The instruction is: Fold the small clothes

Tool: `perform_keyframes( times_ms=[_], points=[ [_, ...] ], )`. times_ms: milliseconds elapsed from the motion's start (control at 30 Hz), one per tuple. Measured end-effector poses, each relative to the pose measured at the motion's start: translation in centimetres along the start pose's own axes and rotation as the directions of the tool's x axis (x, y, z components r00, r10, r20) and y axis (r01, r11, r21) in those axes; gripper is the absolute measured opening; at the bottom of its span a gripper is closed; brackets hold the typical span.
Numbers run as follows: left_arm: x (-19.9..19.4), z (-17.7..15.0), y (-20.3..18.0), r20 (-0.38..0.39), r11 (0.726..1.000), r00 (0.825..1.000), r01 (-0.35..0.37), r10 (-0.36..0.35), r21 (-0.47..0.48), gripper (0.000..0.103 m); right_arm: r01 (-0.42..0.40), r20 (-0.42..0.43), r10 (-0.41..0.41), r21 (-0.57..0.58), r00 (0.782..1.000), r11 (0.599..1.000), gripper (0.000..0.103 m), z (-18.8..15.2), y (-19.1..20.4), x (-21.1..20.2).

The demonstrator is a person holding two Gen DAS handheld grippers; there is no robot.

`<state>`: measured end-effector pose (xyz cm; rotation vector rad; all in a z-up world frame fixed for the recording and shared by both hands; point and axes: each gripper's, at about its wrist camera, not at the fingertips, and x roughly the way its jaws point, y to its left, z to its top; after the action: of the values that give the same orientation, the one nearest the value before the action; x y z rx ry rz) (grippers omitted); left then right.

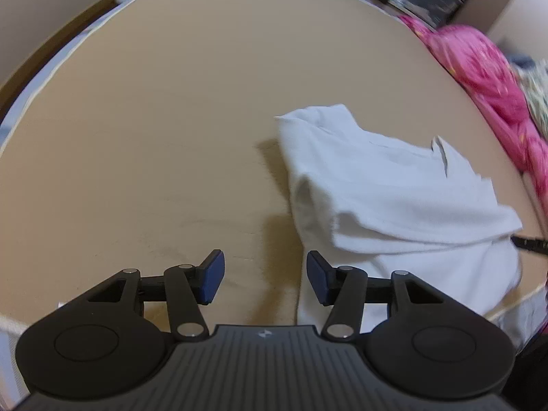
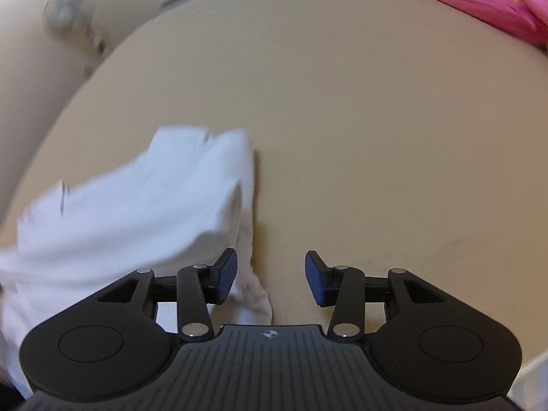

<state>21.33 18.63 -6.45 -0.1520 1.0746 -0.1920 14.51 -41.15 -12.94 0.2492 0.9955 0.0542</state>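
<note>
The white garment [image 1: 394,198], partly folded, lies by the near edge of the tan table [image 1: 171,120], while the left gripper [image 1: 265,279] and right gripper [image 2: 270,275] flank it, jaws wide and empty, seemingly placed to seize its sides.

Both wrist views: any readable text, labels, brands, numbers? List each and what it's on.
No readable words or numbers in either view.
Left gripper: small round emblem on the body, a symbol, no letters.
Right gripper: same small emblem, no letters.
White garment: a tag at the collar, too small to read.
Pink fabric: pattern only, blurred.
Tan table: no markings.
</note>
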Motion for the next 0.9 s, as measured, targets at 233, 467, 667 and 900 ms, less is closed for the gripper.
perform_keyframes(
  times_ms=[233,467,667,900],
  points=[
    [0.7,1.2,-0.9,0.015,1.0,1.0,0.019,-0.019,0.018,0.058,-0.021,0.009,0.021,0.0,1.0,1.0,0.046,0.9,-0.1,1.0],
    [3.6,3.4,-2.9,0.026,0.998,0.999,0.032,-0.034,0.047,0.058,-0.039,0.074,0.04,-0.017,0.996,0.999,0.046,3.1,1.5,2.5],
    [5.5,5.5,-3.0,0.098,0.998,0.993,0.066,-0.064,-0.017,0.058,-0.062,0.139,0.055,0.05,0.989,0.997,0.046,5.1,1.5,4.2],
    [6.0,6.3,-3.0,0.14,0.998,0.988,0.064,-0.06,-0.024,0.03,-0.058,0.162,0.051,0.038,0.985,0.998,0.046,5.9,2.4,5.5]
  ],
)
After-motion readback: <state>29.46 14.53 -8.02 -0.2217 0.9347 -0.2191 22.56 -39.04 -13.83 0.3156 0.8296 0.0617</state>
